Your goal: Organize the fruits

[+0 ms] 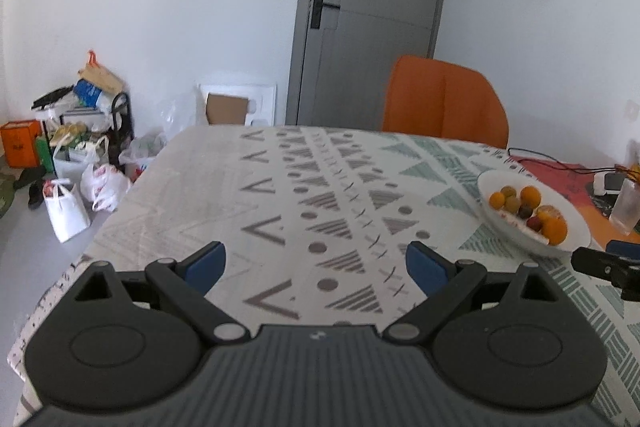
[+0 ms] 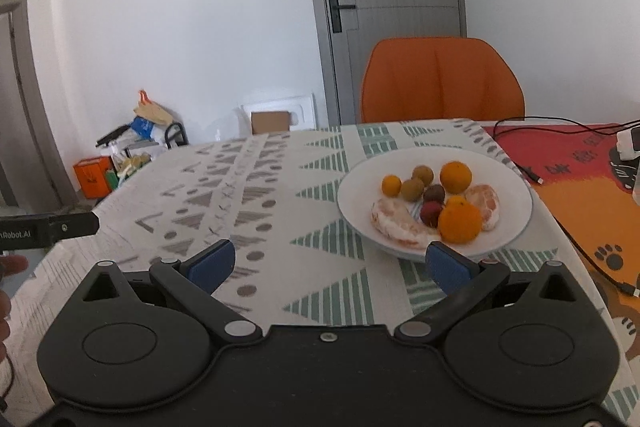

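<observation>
Fruits (image 2: 436, 205) all on plate (image 2: 352, 187), centre-right of frame; left tongs (image 1: 316, 265), right tongs (image 2: 330, 265) apart, holding nothing. Sorted already or awaiting sorting: unclear.

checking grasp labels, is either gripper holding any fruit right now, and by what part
Nothing is held: left gripper and right gripper are both open and empty; the fruit lies in the white plate.

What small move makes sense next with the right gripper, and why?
Hard to say: all visible fruit already lies in the white plate, which fits either a sorted plate or one still to sort. At most, I'd ease the open right gripper forward over the near rim; it holds nothing, and the near orange sits just beyond.
</observation>
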Action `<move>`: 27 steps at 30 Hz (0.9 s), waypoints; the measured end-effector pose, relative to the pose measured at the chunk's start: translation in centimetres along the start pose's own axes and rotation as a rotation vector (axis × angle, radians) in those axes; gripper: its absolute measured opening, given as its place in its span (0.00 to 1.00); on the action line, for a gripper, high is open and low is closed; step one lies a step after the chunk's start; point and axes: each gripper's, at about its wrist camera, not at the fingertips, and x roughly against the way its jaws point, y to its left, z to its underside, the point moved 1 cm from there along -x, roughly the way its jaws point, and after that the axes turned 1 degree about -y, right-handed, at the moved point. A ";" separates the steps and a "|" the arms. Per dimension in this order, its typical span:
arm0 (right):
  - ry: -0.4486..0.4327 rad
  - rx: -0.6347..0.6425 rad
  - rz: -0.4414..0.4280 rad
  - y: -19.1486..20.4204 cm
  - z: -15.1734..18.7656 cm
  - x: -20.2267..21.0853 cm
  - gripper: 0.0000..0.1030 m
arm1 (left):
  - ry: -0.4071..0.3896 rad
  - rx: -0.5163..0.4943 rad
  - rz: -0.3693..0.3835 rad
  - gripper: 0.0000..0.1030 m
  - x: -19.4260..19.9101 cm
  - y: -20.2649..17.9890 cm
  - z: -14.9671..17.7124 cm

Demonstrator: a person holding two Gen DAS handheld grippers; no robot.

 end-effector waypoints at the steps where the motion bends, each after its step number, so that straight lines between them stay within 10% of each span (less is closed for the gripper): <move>1: 0.005 0.001 0.004 0.1 0.1 0.0 1.00 | 0.005 -0.001 -0.005 0.93 0.0 0.2 0.1; 27: 0.002 -0.033 -0.008 -0.2 -0.3 0.8 1.00 | -0.017 -0.034 -0.035 0.93 2.4 -0.6 -0.6</move>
